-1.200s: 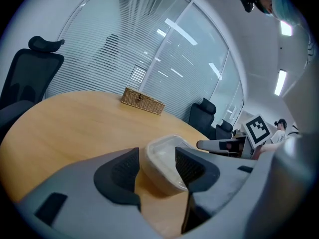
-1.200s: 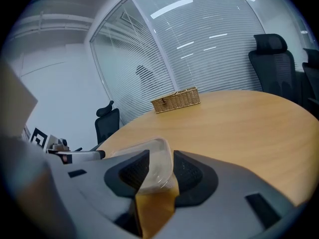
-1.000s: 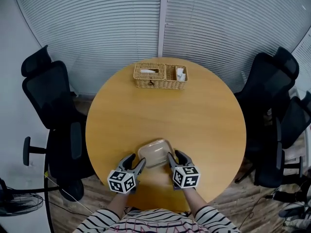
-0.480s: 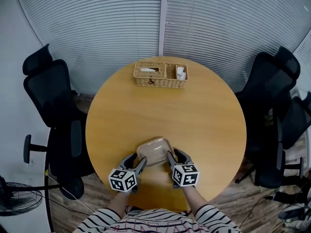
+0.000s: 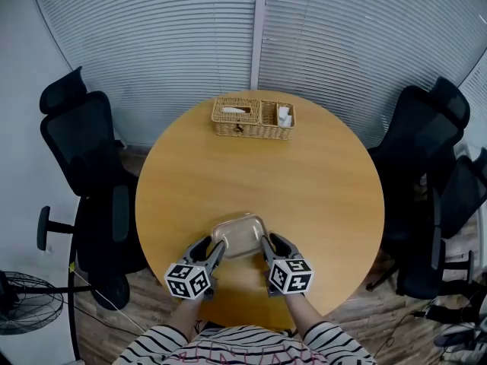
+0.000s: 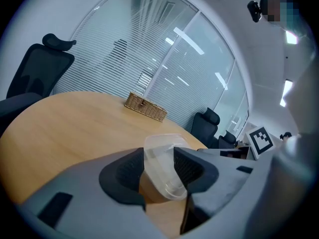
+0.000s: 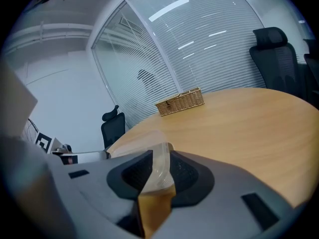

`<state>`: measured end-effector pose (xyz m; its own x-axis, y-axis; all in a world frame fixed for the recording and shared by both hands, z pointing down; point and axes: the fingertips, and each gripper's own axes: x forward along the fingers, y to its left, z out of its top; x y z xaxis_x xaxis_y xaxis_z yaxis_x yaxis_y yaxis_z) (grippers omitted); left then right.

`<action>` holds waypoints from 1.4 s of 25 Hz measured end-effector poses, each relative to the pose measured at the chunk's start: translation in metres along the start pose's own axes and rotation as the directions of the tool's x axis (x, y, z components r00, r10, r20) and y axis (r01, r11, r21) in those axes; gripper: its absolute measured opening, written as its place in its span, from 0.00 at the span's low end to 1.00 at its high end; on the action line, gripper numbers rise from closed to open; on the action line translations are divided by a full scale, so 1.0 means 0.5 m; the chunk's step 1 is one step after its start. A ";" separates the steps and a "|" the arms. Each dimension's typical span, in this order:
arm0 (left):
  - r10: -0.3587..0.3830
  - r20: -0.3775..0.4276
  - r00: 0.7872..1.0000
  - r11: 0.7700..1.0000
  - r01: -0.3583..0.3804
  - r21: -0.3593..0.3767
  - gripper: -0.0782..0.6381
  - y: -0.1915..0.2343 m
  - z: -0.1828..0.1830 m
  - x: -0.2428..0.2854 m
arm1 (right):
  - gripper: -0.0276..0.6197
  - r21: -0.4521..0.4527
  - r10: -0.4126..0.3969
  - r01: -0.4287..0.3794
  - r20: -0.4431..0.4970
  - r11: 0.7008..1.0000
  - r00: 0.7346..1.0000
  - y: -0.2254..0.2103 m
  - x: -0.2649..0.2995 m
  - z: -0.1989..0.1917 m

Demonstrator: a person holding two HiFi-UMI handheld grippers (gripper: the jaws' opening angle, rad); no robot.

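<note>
A clear plastic container (image 5: 238,234) with rounded corners is held between both grippers over the near edge of the round wooden table (image 5: 319,173). My left gripper (image 5: 214,251) is shut on its left rim, and the container (image 6: 162,168) fills the gap between the dark pads. At the other side my right gripper (image 5: 265,248) is shut on the right rim, where the container (image 7: 158,168) shows edge-on, tilted. Its underside appears lifted slightly off the table.
A wicker basket (image 5: 253,118) with two compartments holding white items stands at the table's far edge. Black office chairs stand at the left (image 5: 84,150) and right (image 5: 422,143). Slatted blinds (image 5: 259,36) line the curved wall behind. A fan (image 5: 23,310) sits on the floor at lower left.
The container has tilted and risen a little in both gripper views. The left gripper has shifted slightly outward and lower in the head view.
</note>
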<state>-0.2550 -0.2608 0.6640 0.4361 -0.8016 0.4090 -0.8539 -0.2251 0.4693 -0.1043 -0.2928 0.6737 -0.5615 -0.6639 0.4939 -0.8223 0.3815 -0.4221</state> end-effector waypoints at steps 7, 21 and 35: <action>0.021 0.081 0.997 0.999 -0.018 -0.041 0.32 -0.010 0.037 -0.034 | 0.20 0.018 0.033 -0.034 0.032 0.999 0.999 0.021 -0.030 0.022; 0.060 0.234 0.970 0.996 -0.042 -0.081 0.18 -0.072 0.104 -0.118 | 0.13 0.003 0.106 -0.107 0.115 0.994 0.988 0.062 -0.123 0.089; 0.100 0.314 0.944 0.994 -0.080 -0.077 0.17 -0.152 0.120 -0.170 | 0.13 -0.060 0.181 -0.175 0.135 0.983 0.974 0.076 -0.201 0.132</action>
<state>-0.2441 -0.2088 0.5465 0.2371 -0.9532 0.1873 -0.8615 -0.1172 0.4941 -0.0729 -0.2538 0.5578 -0.6838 -0.6641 0.3024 -0.7157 0.5296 -0.4554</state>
